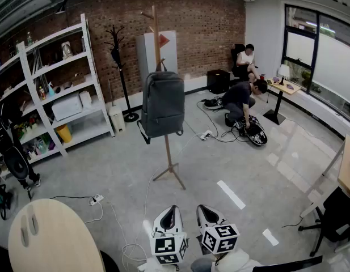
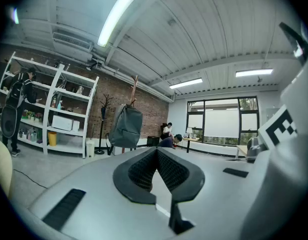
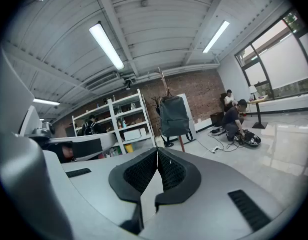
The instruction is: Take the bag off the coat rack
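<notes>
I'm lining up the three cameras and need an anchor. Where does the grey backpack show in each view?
Head view: backpack at centre, upper half, hanging on the coat rack.
Left gripper view: backpack left of centre, mid-height.
Right gripper view: backpack just right of centre, mid-height.
Shared landmark: white shelf unit, left of the backpack in all three.

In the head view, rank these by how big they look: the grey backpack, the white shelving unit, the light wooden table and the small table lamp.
1. white shelving unit
2. light wooden table, though it is nearest the camera, which inflates it
3. grey backpack
4. table lamp, clearly the smallest
</notes>
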`<state>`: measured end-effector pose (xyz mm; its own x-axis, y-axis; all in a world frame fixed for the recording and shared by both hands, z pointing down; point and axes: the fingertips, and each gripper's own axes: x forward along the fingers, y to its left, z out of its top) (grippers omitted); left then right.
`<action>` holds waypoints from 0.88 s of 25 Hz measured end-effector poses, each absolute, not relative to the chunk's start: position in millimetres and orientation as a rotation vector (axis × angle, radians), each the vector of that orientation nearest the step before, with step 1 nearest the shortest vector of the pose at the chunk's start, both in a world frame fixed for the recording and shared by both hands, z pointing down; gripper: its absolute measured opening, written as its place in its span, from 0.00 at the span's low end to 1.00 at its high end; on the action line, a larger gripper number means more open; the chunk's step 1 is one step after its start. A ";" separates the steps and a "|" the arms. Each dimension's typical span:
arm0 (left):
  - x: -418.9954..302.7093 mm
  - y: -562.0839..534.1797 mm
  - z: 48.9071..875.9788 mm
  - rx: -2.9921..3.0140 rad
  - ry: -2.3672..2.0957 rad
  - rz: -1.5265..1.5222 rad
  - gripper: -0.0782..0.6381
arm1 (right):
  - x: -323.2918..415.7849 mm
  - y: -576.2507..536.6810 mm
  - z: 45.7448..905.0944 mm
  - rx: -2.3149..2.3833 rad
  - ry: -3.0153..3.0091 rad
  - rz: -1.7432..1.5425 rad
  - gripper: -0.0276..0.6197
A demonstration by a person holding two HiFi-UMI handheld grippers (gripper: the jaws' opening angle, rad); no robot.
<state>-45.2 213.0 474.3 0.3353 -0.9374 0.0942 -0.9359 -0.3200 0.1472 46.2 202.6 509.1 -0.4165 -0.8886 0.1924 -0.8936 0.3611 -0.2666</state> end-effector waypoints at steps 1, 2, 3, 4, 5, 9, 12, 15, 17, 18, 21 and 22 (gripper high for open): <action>-44.9 208.9 474.7 2.420 -1.714 -0.009 0.09 | 45.6 197.9 508.7 1.686 -2.580 0.519 0.06; -44.7 204.7 475.1 2.422 -1.711 -0.006 0.09 | 45.0 193.1 508.2 1.684 -2.582 0.518 0.06; -44.7 200.0 475.5 2.425 -1.710 -0.001 0.09 | 44.5 187.9 507.6 1.684 -2.585 0.515 0.06; -44.8 194.8 476.1 2.428 -1.709 0.003 0.09 | 44.1 182.3 507.0 1.685 -2.588 0.512 0.06; -45.3 189.2 476.7 2.429 -1.709 0.006 0.09 | 43.7 176.5 506.8 1.687 -2.591 0.511 0.06; -48.9 166.1 478.4 2.422 -1.726 0.008 0.09 | 41.9 151.9 507.5 1.676 -2.605 0.509 0.06; -50.2 146.0 479.6 2.408 -1.742 0.012 0.09 | 39.9 129.4 506.9 1.659 -2.620 0.520 0.06; -49.1 126.2 479.5 2.390 -1.756 0.019 0.09 | 37.9 108.7 505.5 1.628 -2.633 0.525 0.06; -47.1 113.0 477.4 2.383 -1.766 0.018 0.09 | 37.8 95.5 503.3 1.607 -2.645 0.521 0.06; -45.8 106.2 476.2 2.381 -1.772 0.017 0.09 | 38.3 88.6 501.8 1.601 -2.651 0.516 0.06; -39.1 84.4 474.2 2.383 -1.779 0.019 0.09 | 44.3 65.3 498.7 1.598 -2.660 0.512 0.06; -36.1 77.2 474.1 2.383 -1.779 0.023 0.09 | 47.6 57.1 498.1 1.601 -2.660 0.514 0.06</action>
